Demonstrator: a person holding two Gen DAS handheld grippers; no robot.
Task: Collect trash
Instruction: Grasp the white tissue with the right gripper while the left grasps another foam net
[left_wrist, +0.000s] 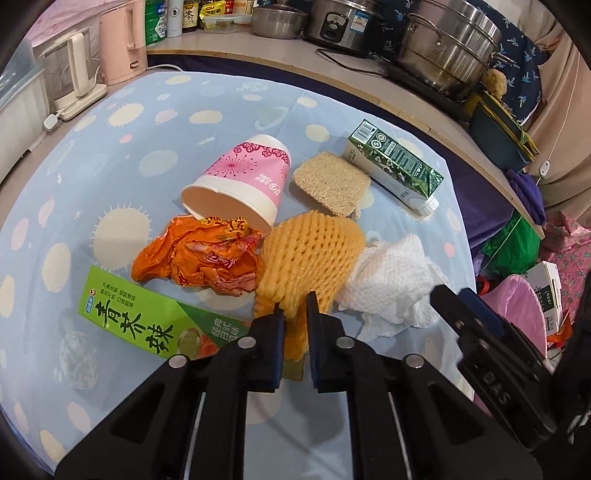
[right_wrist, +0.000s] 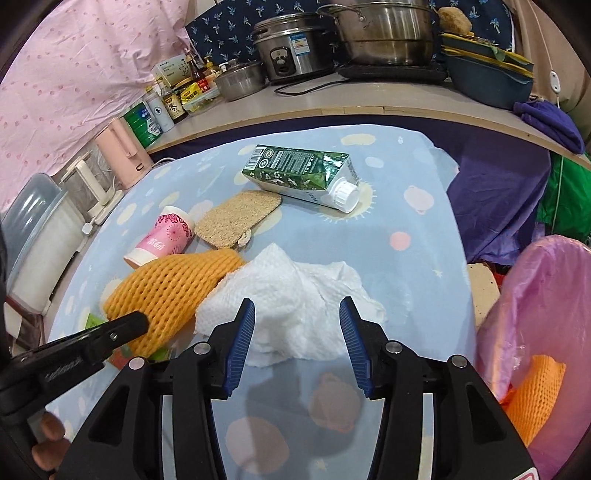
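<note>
Trash pile: spread over a blue patterned tablecloth (left_wrist: 147, 122), with kitchen pots on the counter behind.
Left gripper (left_wrist: 295, 314): fingers nearly closed, pinching the near edge of the orange foam net (left_wrist: 310, 254) between the pads.
Right gripper (right_wrist: 297, 314): fingers spread wide, one on each side of the crumpled white paper towel (right_wrist: 295, 295) (whether the pads touch it I cannot tell).
Foam net: lies between the orange plastic wrapper (left_wrist: 203, 258) and the paper towel, touching both.
Paper cup (left_wrist: 243, 177): pink and white, on its side, mouth toward the wrapper and resting against it.
Green box (left_wrist: 147, 317): flat on the cloth by the left gripper, printed with Chinese characters.
Scrub sponge (left_wrist: 330, 182): tan, flat, just beside the cup.
Drink carton (right_wrist: 303, 173): dark green with a white screw cap, on its side behind the sponge.
Trash bin (right_wrist: 539, 302): lined with a pink bag, off the table's right edge, another orange foam net piece (right_wrist: 535, 398) inside.
</note>
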